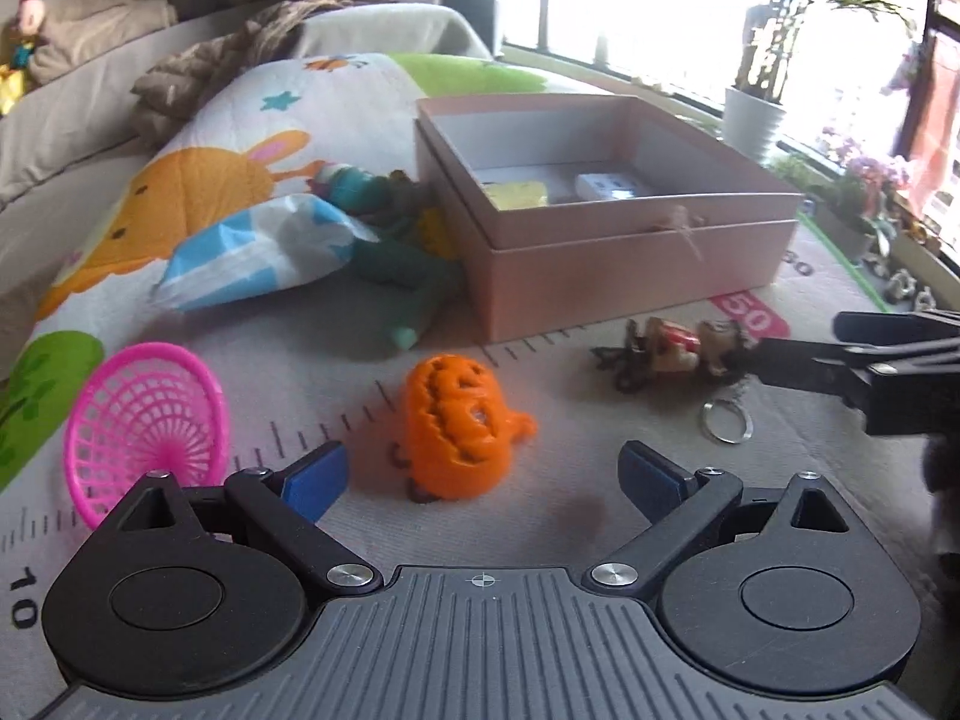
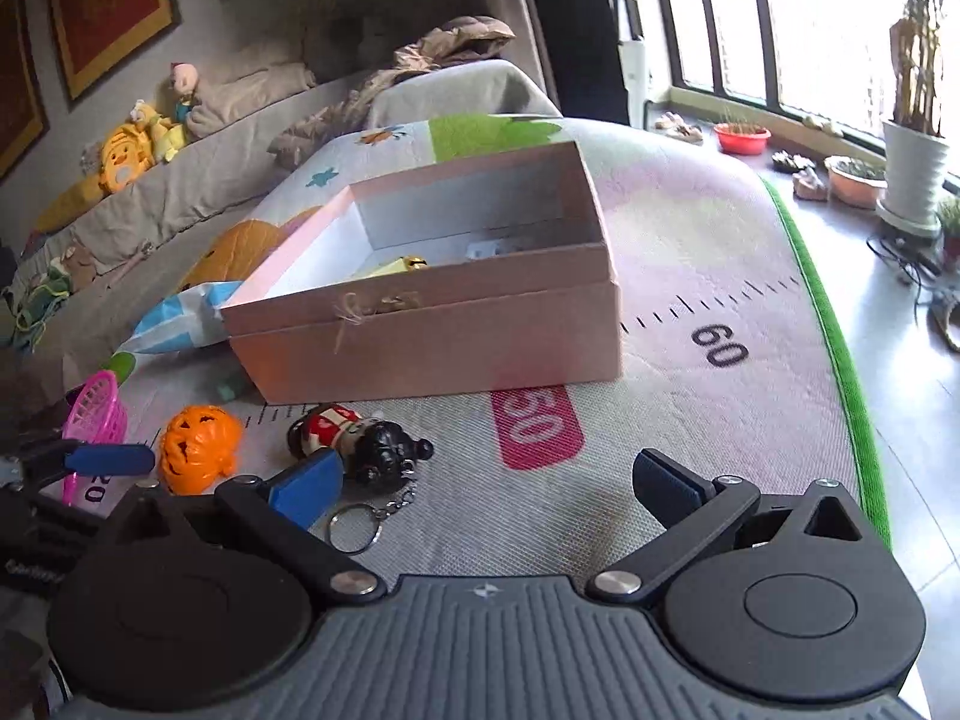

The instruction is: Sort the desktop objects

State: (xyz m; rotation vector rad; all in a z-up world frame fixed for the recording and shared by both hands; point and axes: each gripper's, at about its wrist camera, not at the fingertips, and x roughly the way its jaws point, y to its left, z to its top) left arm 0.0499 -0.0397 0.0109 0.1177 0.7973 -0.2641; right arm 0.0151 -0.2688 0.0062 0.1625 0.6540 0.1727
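An orange pumpkin toy [image 1: 459,429] lies on the play mat just ahead of my open left gripper [image 1: 483,474], between its blue fingers and clear of both. It also shows as the orange pumpkin toy [image 2: 198,447] at the left. A doll keychain [image 1: 678,354] with a metal ring lies to the right; in the right wrist view the doll keychain [image 2: 360,444] sits beside the left finger of my open right gripper [image 2: 486,489], which holds nothing. The pink box [image 1: 630,252] stands open behind, with a yellow item and a white item inside; the pink box [image 2: 432,336] faces the right gripper.
A pink plastic basket [image 1: 147,426] stands at the left. A blue-and-white packet [image 1: 258,252] and green toys [image 1: 396,276] lie left of the box. A sofa with stuffed toys [image 2: 132,144] is behind. Potted plants [image 2: 912,174] line the window; the mat's green edge [image 2: 840,360] runs at right.
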